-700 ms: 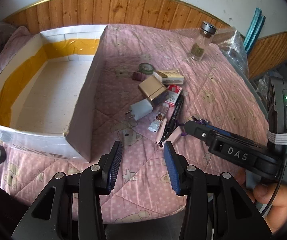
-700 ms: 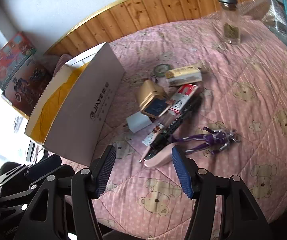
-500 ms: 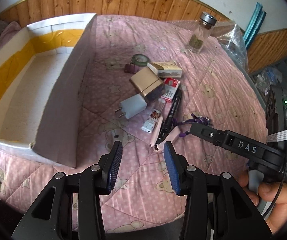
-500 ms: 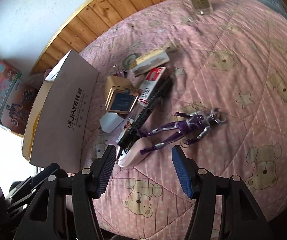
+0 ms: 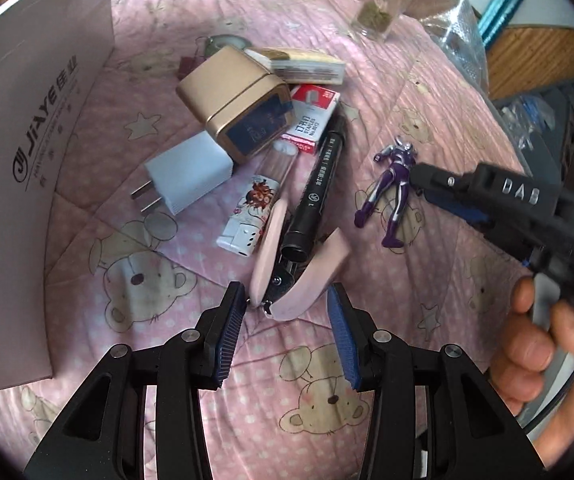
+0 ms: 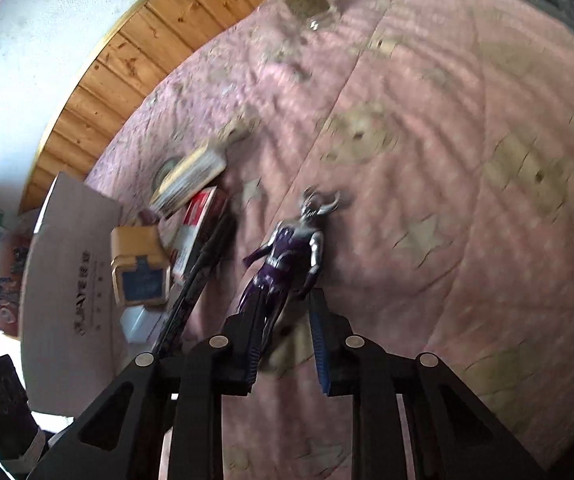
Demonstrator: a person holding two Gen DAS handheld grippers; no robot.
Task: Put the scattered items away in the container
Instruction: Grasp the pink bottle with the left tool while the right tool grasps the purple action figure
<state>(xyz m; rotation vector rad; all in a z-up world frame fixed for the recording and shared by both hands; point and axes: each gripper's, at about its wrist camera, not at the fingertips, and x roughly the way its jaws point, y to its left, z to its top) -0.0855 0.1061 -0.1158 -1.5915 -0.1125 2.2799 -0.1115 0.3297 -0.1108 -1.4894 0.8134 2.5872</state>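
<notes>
Since half a second ago both tongs have dropped toward the bed: the right tongs (image 6: 285, 334), spread, straddle the purple toy figure's (image 6: 287, 256) legs, the left tongs (image 5: 285, 330) gape before the pink case (image 5: 307, 276); close squarely, lift toward the cardboard box (image 5: 27, 160).

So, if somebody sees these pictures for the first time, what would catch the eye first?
Probably the purple toy figure, lying on the pink bear-print quilt with its legs between the open fingers of the right gripper. Next, the heap of small things beside the white cardboard box: a gold tin, a white charger and a black marker. The left gripper hovers open by a pink case.
</notes>
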